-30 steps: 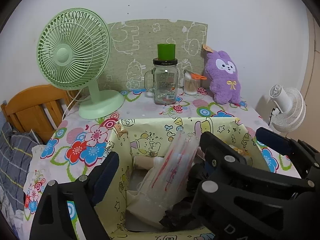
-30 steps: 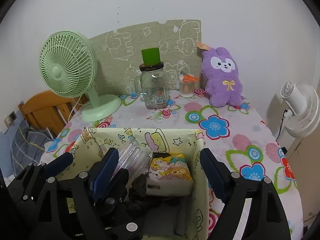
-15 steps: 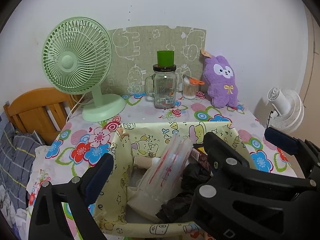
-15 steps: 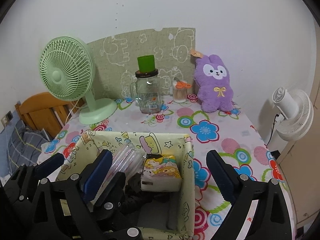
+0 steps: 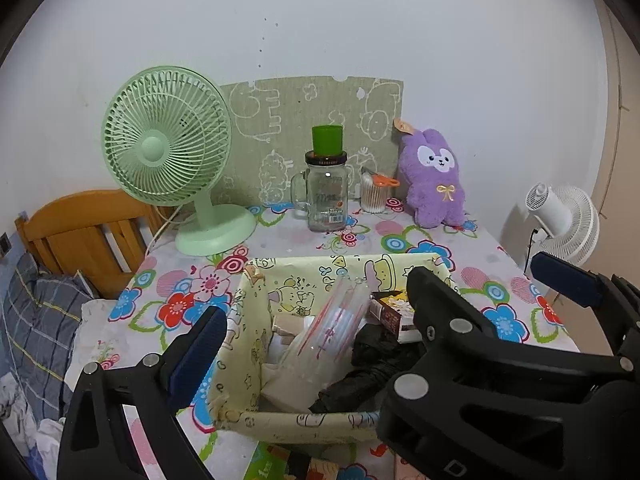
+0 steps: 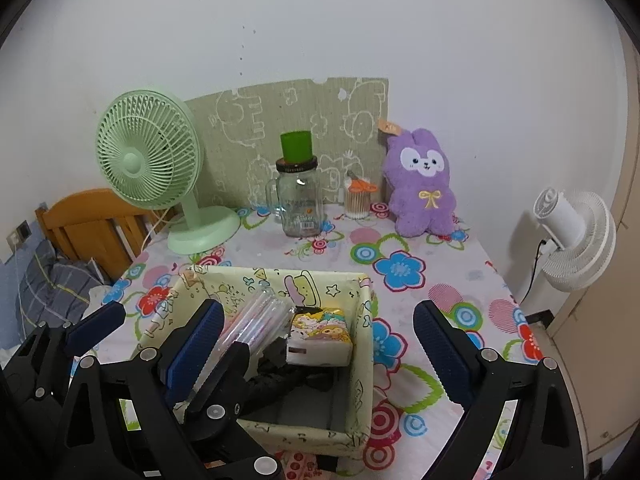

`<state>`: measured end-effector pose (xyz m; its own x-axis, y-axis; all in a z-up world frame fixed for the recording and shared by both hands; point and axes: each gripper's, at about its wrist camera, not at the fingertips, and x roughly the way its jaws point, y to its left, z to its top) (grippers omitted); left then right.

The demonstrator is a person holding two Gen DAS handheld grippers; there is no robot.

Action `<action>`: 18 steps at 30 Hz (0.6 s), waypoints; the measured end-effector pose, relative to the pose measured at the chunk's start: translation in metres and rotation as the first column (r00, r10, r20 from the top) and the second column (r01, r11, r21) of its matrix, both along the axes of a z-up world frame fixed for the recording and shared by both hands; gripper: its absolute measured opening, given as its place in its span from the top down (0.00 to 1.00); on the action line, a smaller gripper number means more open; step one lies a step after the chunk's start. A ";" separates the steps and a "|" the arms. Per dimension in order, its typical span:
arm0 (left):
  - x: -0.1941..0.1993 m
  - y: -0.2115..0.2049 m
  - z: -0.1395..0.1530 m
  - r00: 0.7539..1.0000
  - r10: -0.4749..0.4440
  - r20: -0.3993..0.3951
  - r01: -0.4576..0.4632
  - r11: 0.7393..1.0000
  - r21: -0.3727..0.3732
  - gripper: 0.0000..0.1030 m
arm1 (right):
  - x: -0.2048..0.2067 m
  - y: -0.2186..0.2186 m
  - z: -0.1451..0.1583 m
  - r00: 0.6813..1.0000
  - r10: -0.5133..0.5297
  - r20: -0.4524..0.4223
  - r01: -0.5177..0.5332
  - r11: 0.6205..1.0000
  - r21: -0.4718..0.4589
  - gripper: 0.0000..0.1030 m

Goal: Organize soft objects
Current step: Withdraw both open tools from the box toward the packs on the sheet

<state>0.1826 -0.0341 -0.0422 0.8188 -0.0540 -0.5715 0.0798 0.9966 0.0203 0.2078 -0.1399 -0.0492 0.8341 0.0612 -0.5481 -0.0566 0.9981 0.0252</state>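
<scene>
inside fabric bin (image 6: 362, 344): tissue pack (image 6: 320, 336), plastic sleeve (image 6: 256, 322).

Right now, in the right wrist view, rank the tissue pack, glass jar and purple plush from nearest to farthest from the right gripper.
1. Tissue pack: inside the fabric box, just ahead of the right gripper.
2. Glass jar: mid-table, beyond the box, slightly left.
3. Purple plush: at the back right by the wall, only a little past the jar.
</scene>
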 end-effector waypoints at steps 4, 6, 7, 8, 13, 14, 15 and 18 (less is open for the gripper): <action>-0.011 0.001 0.007 1.000 0.002 0.013 -0.002 1.000 -0.001 0.04 | -0.011 0.000 0.006 1.000 0.006 0.014 -0.006 1.000 0.005 0.05; -0.016 0.001 0.010 1.000 0.005 0.020 -0.005 1.000 0.002 0.04 | -0.017 0.000 0.010 1.000 0.007 0.022 -0.007 1.000 0.008 0.05; -0.019 0.001 0.012 1.000 0.006 0.026 -0.006 1.000 0.002 0.04 | -0.019 0.000 0.011 1.000 0.008 0.024 -0.008 1.000 0.009 0.05; -0.022 0.002 0.013 1.000 0.005 0.029 -0.005 1.000 0.001 0.04 | -0.023 0.001 0.013 1.000 0.009 0.028 -0.009 1.000 0.008 0.05; -0.035 0.004 0.020 0.999 0.013 0.039 -0.013 1.000 0.002 0.04 | -0.040 0.004 0.022 0.999 -0.008 0.052 0.010 1.000 -0.027 0.05; -0.039 0.004 0.021 0.999 0.016 0.042 -0.016 1.000 0.006 0.04 | -0.043 0.004 0.024 0.998 -0.010 0.056 0.011 0.999 -0.031 0.05; -0.042 0.003 0.023 0.999 0.016 0.046 -0.016 1.000 0.008 0.04 | -0.046 0.004 0.025 0.998 -0.008 0.060 0.010 0.999 -0.032 0.05; -0.052 0.003 0.027 0.998 0.015 0.060 -0.015 1.000 0.009 0.04 | -0.056 0.004 0.030 0.998 -0.001 0.068 0.002 1.000 -0.028 0.05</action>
